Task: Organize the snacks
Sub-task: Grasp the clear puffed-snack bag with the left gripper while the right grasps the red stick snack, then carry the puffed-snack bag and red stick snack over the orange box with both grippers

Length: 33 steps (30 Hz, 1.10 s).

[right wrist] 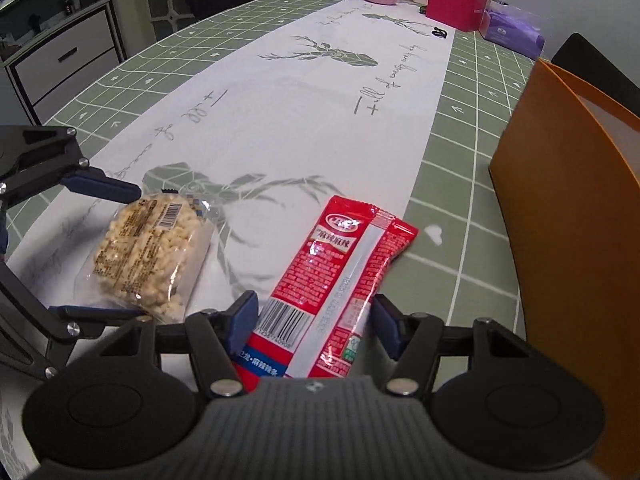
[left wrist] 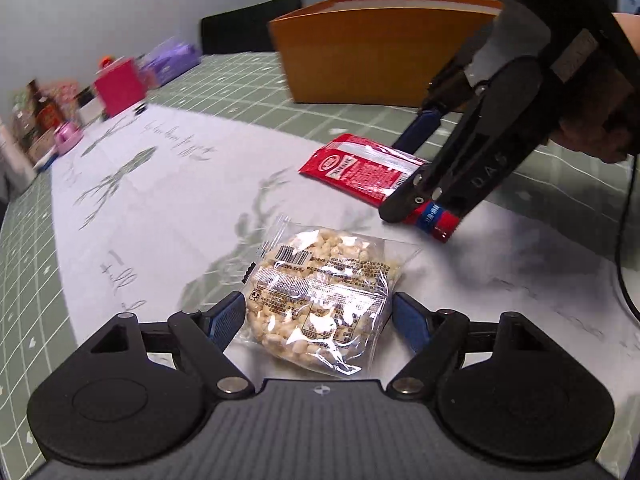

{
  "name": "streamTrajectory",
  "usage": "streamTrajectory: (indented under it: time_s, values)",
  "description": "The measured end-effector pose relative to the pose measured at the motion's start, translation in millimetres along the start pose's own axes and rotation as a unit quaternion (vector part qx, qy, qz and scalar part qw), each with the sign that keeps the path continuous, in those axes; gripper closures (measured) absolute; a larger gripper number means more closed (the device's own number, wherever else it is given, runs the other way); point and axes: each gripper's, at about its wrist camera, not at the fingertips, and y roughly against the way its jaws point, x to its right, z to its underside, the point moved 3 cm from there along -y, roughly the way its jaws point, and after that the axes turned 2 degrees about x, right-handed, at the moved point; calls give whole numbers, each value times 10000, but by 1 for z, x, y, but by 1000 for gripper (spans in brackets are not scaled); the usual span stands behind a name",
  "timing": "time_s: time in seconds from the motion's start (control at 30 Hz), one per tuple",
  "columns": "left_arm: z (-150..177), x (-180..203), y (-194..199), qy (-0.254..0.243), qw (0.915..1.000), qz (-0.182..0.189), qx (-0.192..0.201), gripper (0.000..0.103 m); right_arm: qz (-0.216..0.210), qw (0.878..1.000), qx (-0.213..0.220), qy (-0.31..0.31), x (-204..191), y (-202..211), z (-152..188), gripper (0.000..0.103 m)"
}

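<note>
A clear packet of puffed rice cake [left wrist: 320, 300] lies on the white runner between the open fingers of my left gripper [left wrist: 318, 314]; it also shows in the right wrist view [right wrist: 152, 252]. A red snack packet [right wrist: 340, 272] lies flat between the open fingers of my right gripper [right wrist: 316, 320]; it also shows in the left wrist view [left wrist: 360, 174] under that gripper [left wrist: 416, 172]. Neither packet is lifted. The left gripper's fingers [right wrist: 104, 188] straddle the rice cake in the right wrist view.
An orange box [left wrist: 380, 52] stands open at the back of the table, at the right in the right wrist view [right wrist: 568, 220]. A pink box [right wrist: 456, 4], a purple pack [right wrist: 516, 32], bottles and small items crowd the table's far end. A dark chair [left wrist: 248, 28] stands behind.
</note>
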Motion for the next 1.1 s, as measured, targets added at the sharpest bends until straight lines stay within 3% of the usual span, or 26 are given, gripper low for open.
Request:
streamTrajectory:
  time_s: [0.17, 0.37, 0.47, 0.53, 0.6, 0.67, 0.73, 0.93, 1.1]
  values:
    - [3, 19, 7, -123, 9998, 127, 79, 4, 113, 9996, 211, -157, -2, 16, 24, 40]
    - [3, 19, 17, 850, 9944, 604, 178, 0, 149, 9990, 343, -251, 1, 21, 34, 39]
    - [3, 13, 27, 1455, 9877, 496, 268, 0, 153, 9988, 381, -270, 3, 23, 38, 38]
    - [5, 3, 33, 2137, 9766, 27, 247, 0, 169, 9986, 397, -292, 2, 25, 40, 38]
    - [10, -6, 36, 3049, 9518, -284, 141, 0, 183, 9984, 409, -337, 2, 27, 42, 37]
    - [18, -7, 35, 3768, 9259, -251, 99, 0, 222, 9981, 456, -352, 0, 28, 44, 41]
    - [23, -1, 33, 4112, 9114, -186, 38, 0, 203, 9983, 495, -230, -8, 30, 47, 42]
    - [9, 22, 23, 4138, 9057, -913, 76, 0, 115, 9987, 505, -33, -20, 41, 59, 42]
    - [-9, 33, 3, 4155, 9022, -1131, 228, 0, 298, 9978, 509, -293, 0, 48, 70, 42]
